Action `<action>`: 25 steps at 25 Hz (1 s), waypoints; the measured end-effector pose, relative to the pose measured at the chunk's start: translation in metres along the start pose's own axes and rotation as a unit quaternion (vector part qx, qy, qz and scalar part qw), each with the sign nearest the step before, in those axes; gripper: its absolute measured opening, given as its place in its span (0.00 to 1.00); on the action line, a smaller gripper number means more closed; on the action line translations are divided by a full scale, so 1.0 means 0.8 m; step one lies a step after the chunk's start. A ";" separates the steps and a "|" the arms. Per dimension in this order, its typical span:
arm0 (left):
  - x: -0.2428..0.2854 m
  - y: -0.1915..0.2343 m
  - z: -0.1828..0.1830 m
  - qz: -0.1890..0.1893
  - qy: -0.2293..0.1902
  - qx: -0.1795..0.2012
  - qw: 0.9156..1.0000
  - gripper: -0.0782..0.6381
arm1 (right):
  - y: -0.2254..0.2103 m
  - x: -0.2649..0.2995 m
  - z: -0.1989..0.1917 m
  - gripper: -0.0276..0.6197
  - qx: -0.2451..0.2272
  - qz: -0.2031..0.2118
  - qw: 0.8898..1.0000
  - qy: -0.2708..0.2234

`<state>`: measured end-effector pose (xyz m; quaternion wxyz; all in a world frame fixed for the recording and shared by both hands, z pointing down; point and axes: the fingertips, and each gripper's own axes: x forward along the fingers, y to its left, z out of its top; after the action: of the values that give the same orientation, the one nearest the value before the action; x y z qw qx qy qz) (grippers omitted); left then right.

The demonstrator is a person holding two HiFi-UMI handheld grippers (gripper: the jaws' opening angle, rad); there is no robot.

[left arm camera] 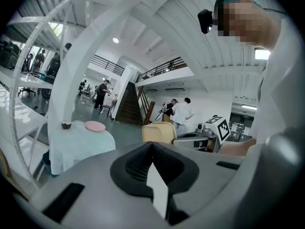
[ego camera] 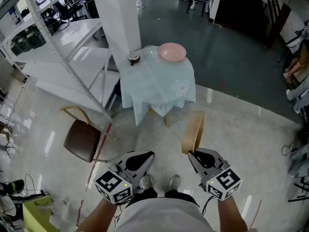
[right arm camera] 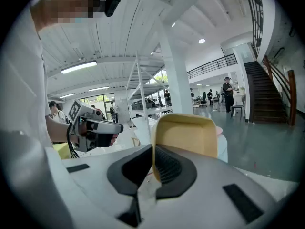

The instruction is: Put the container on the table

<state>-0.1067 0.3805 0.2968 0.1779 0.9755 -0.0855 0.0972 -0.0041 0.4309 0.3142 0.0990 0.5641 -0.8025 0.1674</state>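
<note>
1. Right gripper is clamping the rim of the beige container, upright just ahead of it.
2. Left gripper, alongside, is pressing empty jaws together.
3. Table is standing well ahead of both.

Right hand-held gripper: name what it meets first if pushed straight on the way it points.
The right hand-held gripper clamps the container, so that leads. Ahead the way looks free up to the cloth-covered table, probably the first contact, though depth is unclear.
</note>
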 end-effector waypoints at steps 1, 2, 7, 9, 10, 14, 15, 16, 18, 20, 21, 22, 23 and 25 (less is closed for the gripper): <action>0.001 -0.001 0.000 -0.001 0.000 0.001 1.000 0.14 | -0.001 -0.001 0.000 0.10 0.002 -0.001 1.000 -0.002; 0.002 -0.002 -0.001 -0.001 0.000 0.002 1.000 0.14 | -0.003 -0.002 0.000 0.10 0.003 -0.002 1.000 -0.005; 0.003 0.001 -0.004 0.009 -0.002 0.007 1.000 0.14 | -0.009 -0.004 0.001 0.10 0.012 -0.004 1.000 -0.013; 0.006 0.001 -0.004 0.014 -0.002 0.008 1.000 0.14 | -0.011 -0.007 -0.001 0.10 0.014 -0.002 1.000 -0.012; 0.007 0.000 -0.004 0.016 -0.002 0.010 1.000 0.14 | -0.013 -0.008 -0.002 0.10 0.015 -0.001 1.000 -0.012; 0.014 -0.008 -0.007 0.019 -0.002 0.012 1.000 0.14 | -0.017 -0.017 -0.007 0.10 0.015 0.005 1.000 -0.012; 0.016 -0.011 -0.008 0.020 -0.002 0.012 1.000 0.14 | -0.019 -0.020 -0.007 0.10 0.015 0.006 1.000 -0.013; 0.017 -0.013 -0.007 0.021 -0.003 0.012 1.000 0.14 | -0.020 -0.022 -0.008 0.10 0.015 0.008 1.000 -0.013; 0.020 -0.017 -0.007 0.027 -0.005 0.011 1.000 0.14 | -0.023 -0.027 -0.009 0.10 0.017 0.011 1.000 -0.016; 0.023 -0.024 -0.008 0.031 -0.006 0.011 0.999 0.14 | -0.026 -0.034 -0.012 0.09 0.021 0.012 1.000 -0.018; 0.025 -0.028 -0.009 0.032 -0.007 0.012 0.999 0.14 | -0.027 -0.038 -0.013 0.09 0.022 0.013 1.000 -0.018; 0.026 -0.032 -0.010 0.034 -0.007 0.013 0.999 0.14 | -0.029 -0.041 -0.014 0.10 0.021 0.016 0.999 -0.019; 0.028 -0.036 -0.010 0.037 -0.008 0.014 0.999 0.14 | -0.029 -0.044 -0.015 0.09 0.019 0.020 0.999 -0.021; 0.031 -0.043 -0.012 0.042 -0.008 0.019 0.999 0.14 | -0.032 -0.051 -0.017 0.10 0.016 0.026 0.999 -0.024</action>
<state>-0.0772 0.4124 0.2995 0.1542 0.9750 -0.1263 0.0980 0.0335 0.4642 0.3166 0.0659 0.5482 -0.8164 0.1693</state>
